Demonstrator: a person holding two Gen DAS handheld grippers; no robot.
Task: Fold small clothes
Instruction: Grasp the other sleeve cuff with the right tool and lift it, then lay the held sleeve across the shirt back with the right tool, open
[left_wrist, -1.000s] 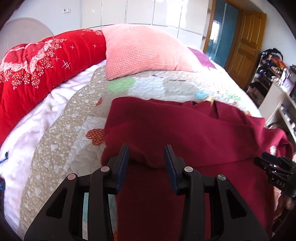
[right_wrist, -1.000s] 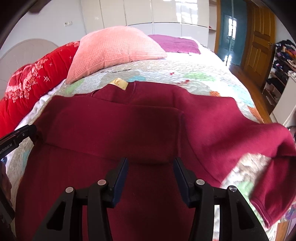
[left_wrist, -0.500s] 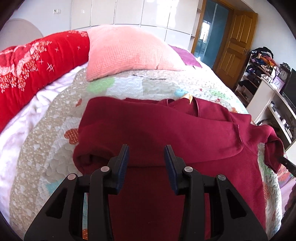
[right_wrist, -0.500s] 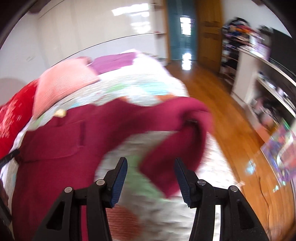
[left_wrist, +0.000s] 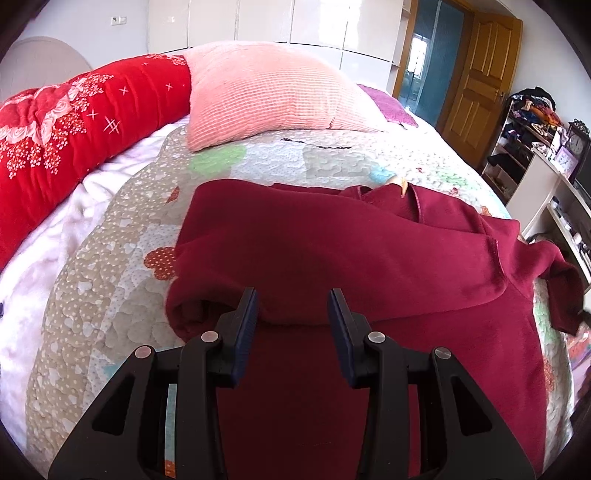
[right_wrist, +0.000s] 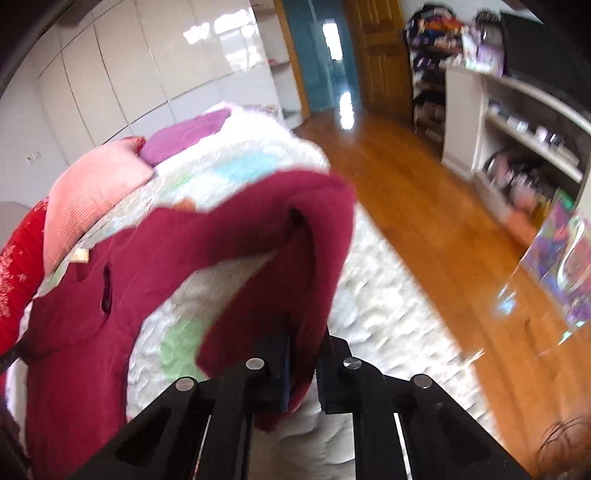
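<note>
A bedroom: a quilted bed (left_wrist: 122, 280) with a pink pillow (left_wrist: 266, 88) and red blanket (left_wrist: 74, 118), wood floor (right_wrist: 424, 206) beyond. The right hand-held gripper (right_wrist: 301, 363) is pinched narrow on the sweater's right sleeve (right_wrist: 306, 258), holding it lifted off the quilt. The left hand-held gripper (left_wrist: 291, 325) hangs wide over the sweater (left_wrist: 332, 258), gripping nothing. The sweater lies spread on the bed, its left sleeve (left_wrist: 258, 280) folded across the body. The fold looks early: the right sleeve and the halving remain.
</note>
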